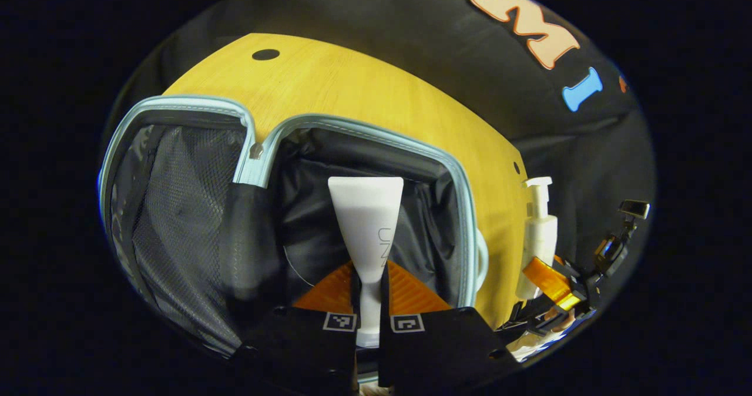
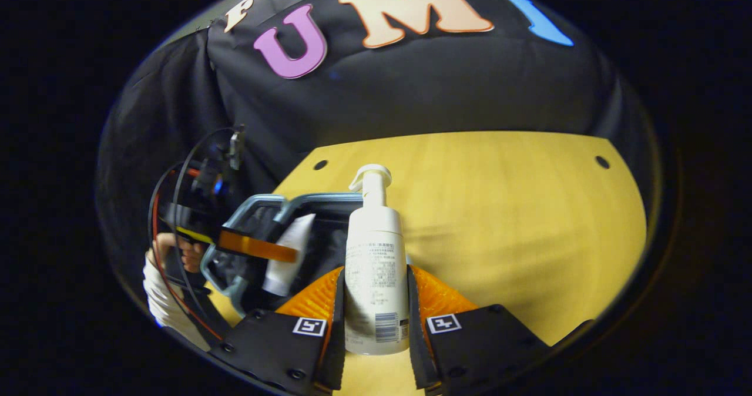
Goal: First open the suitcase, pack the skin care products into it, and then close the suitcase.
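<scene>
Packing underway: tube is gripped by left gripper over the open suitcase for dropping in, pump bottle clamped in right gripper nearby, queued next.

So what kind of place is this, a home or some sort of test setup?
Likely a staged recording booth, not a home: a bare wooden table against a black cloth wall, with an open suitcase, a tube and a pump bottle held in handheld grippers.
</scene>
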Available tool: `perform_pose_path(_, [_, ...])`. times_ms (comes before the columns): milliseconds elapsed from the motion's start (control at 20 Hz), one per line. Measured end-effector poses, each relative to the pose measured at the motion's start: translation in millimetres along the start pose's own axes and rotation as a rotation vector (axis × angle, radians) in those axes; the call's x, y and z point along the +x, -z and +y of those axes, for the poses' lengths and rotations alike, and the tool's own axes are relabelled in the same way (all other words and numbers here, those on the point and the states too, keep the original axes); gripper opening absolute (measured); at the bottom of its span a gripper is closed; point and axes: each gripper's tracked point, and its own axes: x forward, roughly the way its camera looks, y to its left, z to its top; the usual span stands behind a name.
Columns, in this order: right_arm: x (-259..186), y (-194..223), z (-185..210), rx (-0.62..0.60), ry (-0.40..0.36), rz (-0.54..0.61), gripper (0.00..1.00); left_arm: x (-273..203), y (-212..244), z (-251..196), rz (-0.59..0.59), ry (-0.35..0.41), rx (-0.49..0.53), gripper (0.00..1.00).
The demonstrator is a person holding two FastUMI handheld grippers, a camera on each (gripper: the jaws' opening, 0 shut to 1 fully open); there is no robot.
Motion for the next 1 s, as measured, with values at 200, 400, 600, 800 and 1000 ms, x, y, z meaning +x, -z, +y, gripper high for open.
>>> perform_pose_path(200, [58, 37, 51, -0.011, -0.047, 0.120, 0.47, 6, 8, 18, 0.013, -0.046, 0.012, 0.07])
perform_pose_path(400, [82, 38, 58, -0.020, 0.012, 0.132, 0.46, 6, 13, 23, 0.013, -0.023, -0.007, 0.07])
perform_pose_path(600, [92, 36, 43, -0.086, 0.122, 0.129, 0.48, 6, 19, 22, 0.037, -0.045, 0.016, 0.08])
perform_pose_path(800, [92, 41, 44, -0.122, 0.153, 0.138, 0.49, 7, 19, 24, 0.030, -0.062, 0.012, 0.08])
perform_pose_path(1000, [88, 38, 45, -0.128, 0.121, 0.134, 0.57, 3, 18, 20, 0.010, -0.063, 0.000, 0.14])
